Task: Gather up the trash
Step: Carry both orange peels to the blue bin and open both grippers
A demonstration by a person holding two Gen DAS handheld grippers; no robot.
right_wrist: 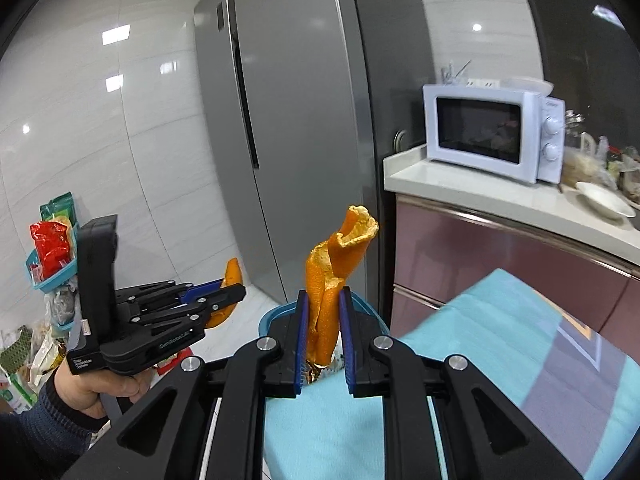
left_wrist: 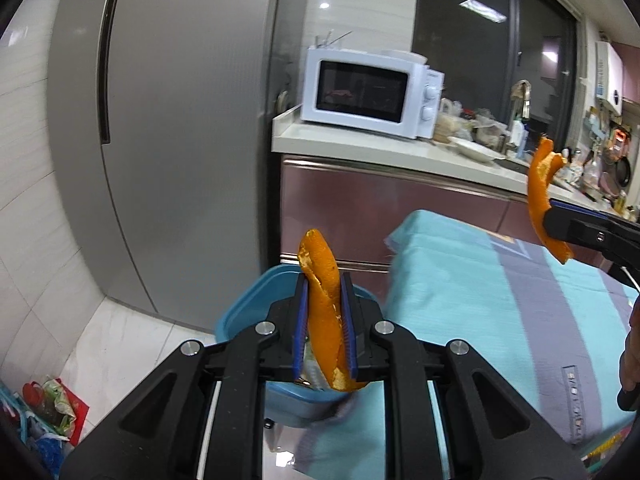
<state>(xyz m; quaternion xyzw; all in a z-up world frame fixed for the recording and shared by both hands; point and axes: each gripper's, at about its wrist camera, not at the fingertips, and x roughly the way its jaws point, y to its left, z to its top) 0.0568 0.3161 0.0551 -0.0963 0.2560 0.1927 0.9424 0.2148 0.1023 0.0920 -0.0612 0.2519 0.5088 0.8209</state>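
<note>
The left gripper (left_wrist: 324,320) has its jaws pinching a long curled strip of orange peel (left_wrist: 322,300), bright orange outside and pale and pithy inside, which stands nearly upright between the blue pads with its long axis running along the fingers and its tip poking out past them. Directly beneath and just beyond those jaws sits the round blue plastic bin (left_wrist: 240,316), standing on the pale tiled floor (left_wrist: 116,344) beside the worktop covered in a teal cloth (left_wrist: 460,300); some wrappers seem to lie inside it already. The right gripper (right_wrist: 324,328) likewise has its jaws closed on a second twisted strip of orange peel (right_wrist: 332,280), also upright, its upper end curled open like a cup. In the right wrist view the bin's rim shows just ahead of and below those jaws, partly hidden by them. Judging by both views, the left gripper is the nearer one and already hangs over the bin's mouth, so its peel should fall straight in when the jaws spread; the right one probably needs to travel a little forward and leftward first. Both strips look light, dry and stiff.
</note>
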